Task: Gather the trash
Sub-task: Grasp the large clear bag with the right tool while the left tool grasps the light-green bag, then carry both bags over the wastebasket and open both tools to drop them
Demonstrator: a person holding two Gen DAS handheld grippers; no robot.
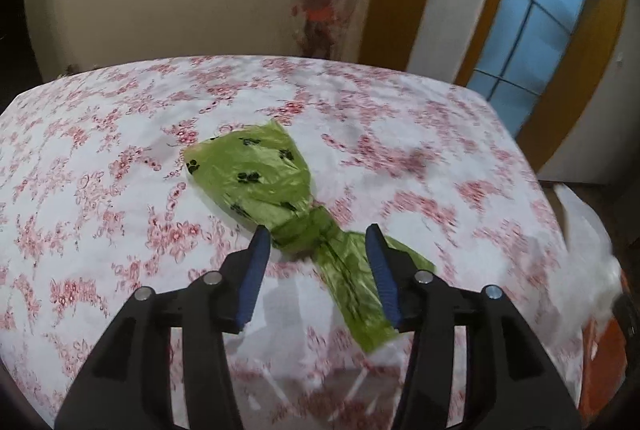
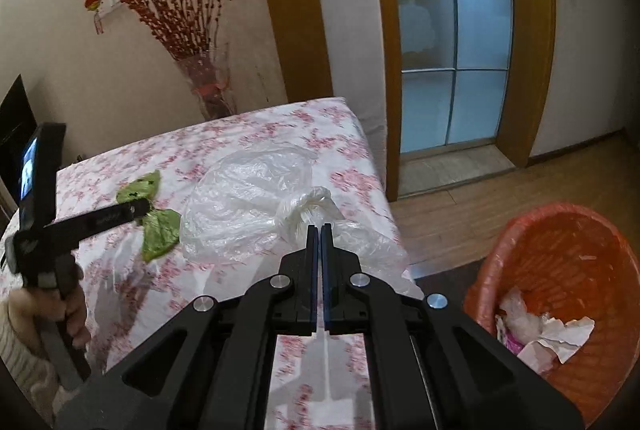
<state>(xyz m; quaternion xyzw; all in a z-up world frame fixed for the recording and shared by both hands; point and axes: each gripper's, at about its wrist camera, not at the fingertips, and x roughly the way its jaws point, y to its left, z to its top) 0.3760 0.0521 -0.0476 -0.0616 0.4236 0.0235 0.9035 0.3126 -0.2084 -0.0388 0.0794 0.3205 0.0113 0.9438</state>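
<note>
A green knotted plastic bag with black paw prints (image 1: 256,170) lies on the floral tablecloth (image 1: 100,150). My left gripper (image 1: 318,234) is open, its blue pads on either side of the bag's knot, just above the table. In the right wrist view the green bag (image 2: 154,226) shows behind the left gripper (image 2: 138,208). My right gripper (image 2: 320,230) is shut on the tied neck of a clear plastic bag (image 2: 248,202) that rests on the table near its right edge.
An orange plastic basket (image 2: 560,250) with crumpled paper and wrappers stands on the wooden floor right of the table. A vase of red branches (image 2: 204,82) stands behind the table's far edge. A glass door (image 2: 452,30) is at the back right.
</note>
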